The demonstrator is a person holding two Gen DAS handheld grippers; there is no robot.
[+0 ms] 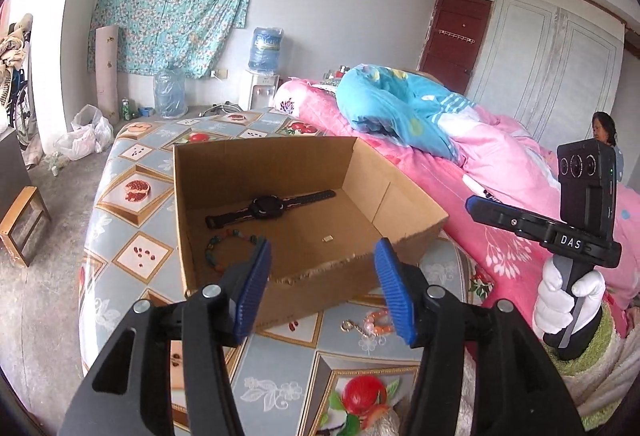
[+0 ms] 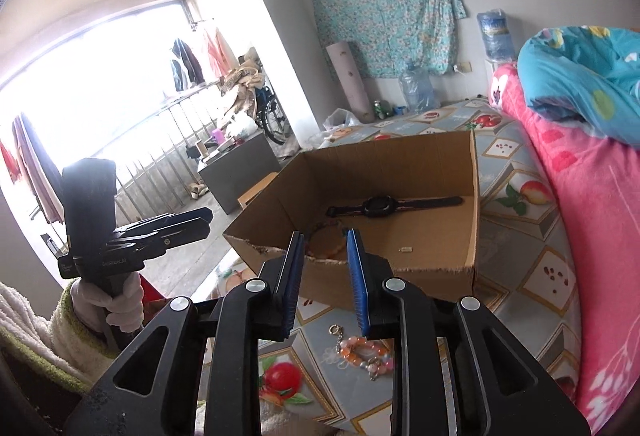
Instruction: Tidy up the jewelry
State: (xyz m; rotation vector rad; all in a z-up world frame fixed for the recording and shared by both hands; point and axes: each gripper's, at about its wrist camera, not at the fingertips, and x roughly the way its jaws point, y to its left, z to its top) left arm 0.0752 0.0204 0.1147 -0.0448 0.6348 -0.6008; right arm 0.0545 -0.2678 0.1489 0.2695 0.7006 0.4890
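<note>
left view shows door (image 1: 456, 36), right view shows wheelchair (image 2: 272, 116)

- Left gripper (image 1: 322, 286): black angular arms, silver round screws, ribbed blue pads.
- Right gripper (image 2: 324, 278): same black frame and blue pads; its handle bears white "DAS" lettering below a black camera block.
- Both hands wear white gloves (image 1: 560, 300), with fuzzy green-and-white sleeves (image 2: 44, 348).
</note>
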